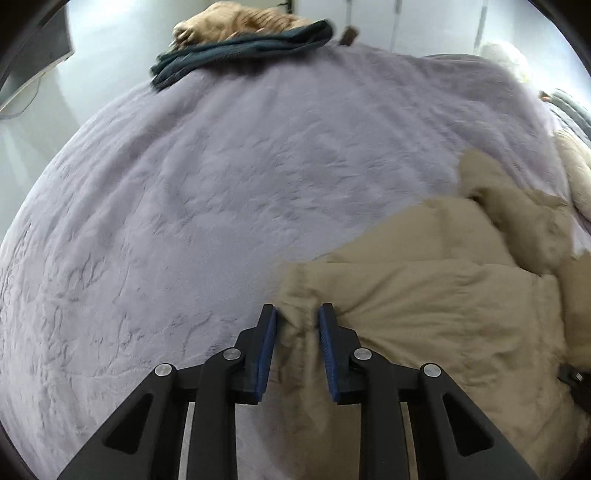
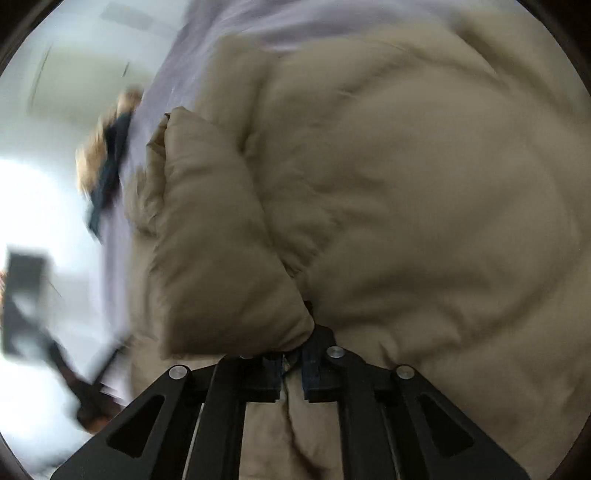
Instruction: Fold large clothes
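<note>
Lying rumpled across the near right part of a bed covered by a lilac plush blanket [image 1: 207, 192]: a beige puffer jacket [image 1: 436, 295], its quilted panels bunched, one puffy sleeve-like part reaching toward the right edge of the bed. Pinched at its near left corner by the left gripper [image 1: 297, 314], blue pads [image 1: 267, 347] drawn narrow on a gathered fold of the beige fabric, which wrinkles between them. Seen blurred from the right wrist: same jacket [image 2: 424, 192] filling most of the view, a thick padded section [image 2: 214, 236] rising just left of centre. Clamped on the jacket too, the right gripper [image 2: 291, 363], jaws almost together with only a thin bit of fabric showing in the slit; fingertips themselves hidden under the padding. Stacked at the far edge of the bed, well apart from the jacket: a dark teal folded garment [image 1: 243, 55] with a tan furry garment [image 1: 236, 20] behind it, touching. Pale floor and white walls beyond the bed. Unclear dark shape at the left edge of the right wrist view, too smeared to name.
</note>
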Demonstrator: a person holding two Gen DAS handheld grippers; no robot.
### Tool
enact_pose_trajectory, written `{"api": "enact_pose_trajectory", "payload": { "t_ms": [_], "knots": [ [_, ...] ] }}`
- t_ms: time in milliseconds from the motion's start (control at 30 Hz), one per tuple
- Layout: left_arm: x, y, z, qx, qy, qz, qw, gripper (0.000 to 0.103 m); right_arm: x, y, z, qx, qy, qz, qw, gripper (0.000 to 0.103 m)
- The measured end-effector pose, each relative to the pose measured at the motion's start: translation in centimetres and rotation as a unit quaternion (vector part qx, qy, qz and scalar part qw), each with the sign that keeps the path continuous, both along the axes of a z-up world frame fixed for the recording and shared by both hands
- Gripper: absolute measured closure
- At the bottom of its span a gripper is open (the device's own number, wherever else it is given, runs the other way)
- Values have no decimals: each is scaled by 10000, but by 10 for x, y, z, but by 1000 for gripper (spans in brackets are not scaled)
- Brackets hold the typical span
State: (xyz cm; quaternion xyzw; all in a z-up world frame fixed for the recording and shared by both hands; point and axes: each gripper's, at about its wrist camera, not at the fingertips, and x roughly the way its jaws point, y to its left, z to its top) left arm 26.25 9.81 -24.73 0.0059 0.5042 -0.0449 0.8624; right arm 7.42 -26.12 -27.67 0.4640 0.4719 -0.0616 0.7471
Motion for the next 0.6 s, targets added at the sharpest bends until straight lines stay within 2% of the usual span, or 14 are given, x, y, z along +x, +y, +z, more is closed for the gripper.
{"api": "enact_pose_trajectory", "payload": {
  "t_ms": [33, 67, 167, 233, 367, 500, 600],
  "knots": [
    [0, 5, 1, -68, 26, 56, 10000, 77, -7, -3, 1, 116, 7, -113, 9999, 91],
    [2, 9, 5, -125, 34, 84, 9999, 77, -13, -4, 7, 28, 40, -147, 9999, 91],
    [-7, 19, 24, 27, -84, 62, 9999, 77, -35, -3, 33, -693, 118, -108, 9975, 90],
    [-16, 23, 39, 61, -212, -6, 9998, 77, -50, -3, 56, -1348, 92, -154, 9907, 90],
    [-44, 19, 58, -65, -369, -218, 9991, 77, -47, -3, 83, -1855, -266, 59, 9823, 91],
    [-55, -4, 38, 79, -73, -393, 9992, 77, -18, -4, 77, -1903, -234, 383, 9807, 91],
    [-57, -10, 18, 211, 26, -335, 9992, 77, -10, -6, 45, -1830, 279, 439, 9817, 91]
  ]
}}
